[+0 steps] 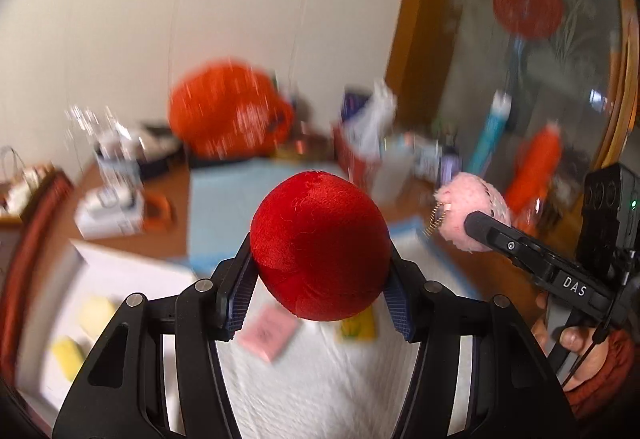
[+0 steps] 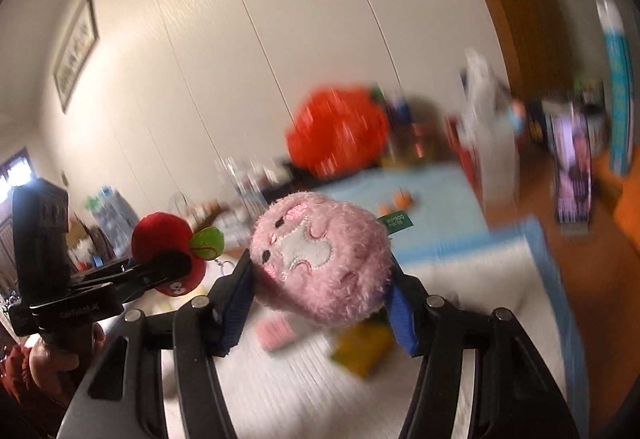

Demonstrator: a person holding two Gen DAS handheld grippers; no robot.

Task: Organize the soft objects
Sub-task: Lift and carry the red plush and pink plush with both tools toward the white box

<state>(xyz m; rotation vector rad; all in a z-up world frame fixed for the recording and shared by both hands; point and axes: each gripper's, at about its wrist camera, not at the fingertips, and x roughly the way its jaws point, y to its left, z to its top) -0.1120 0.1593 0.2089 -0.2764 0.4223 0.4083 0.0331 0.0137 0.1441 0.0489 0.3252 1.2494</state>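
The left gripper (image 1: pixel 320 271) is clamped partway closed on a red plush (image 1: pixel 320 243), its blue pads pressing the plush's sides at 9 and 3 o'clock, and the plush is held up in the air above the white cloth (image 1: pixel 320 379). In the right wrist view the same red plush (image 2: pixel 168 251) shows a green leaf (image 2: pixel 207 239) and sits at 9 o'clock from the pink one.

The right gripper (image 2: pixel 320 287) is likewise partway closed on a pink plush (image 2: pixel 320 259), squeezed between its blue pads and lifted clear of the cloth (image 2: pixel 320 399). A small green tag (image 2: pixel 396 221) sticks out of the plush at 2 o'clock. From the left wrist view the pink plush (image 1: pixel 472 215) hangs at 3 o'clock from the red one, near it but apart.

Below on the cloth lie a pink packet (image 1: pixel 268 335) and a yellow packet (image 1: pixel 358 327), blurred. A white tray (image 1: pixel 120 271) at 8 o'clock holds two pale yellow pieces (image 1: pixel 96 313). A large orange bag (image 1: pixel 228 111) sits on the bench (image 1: pixel 168 195) at 11 o'clock, against the wall.
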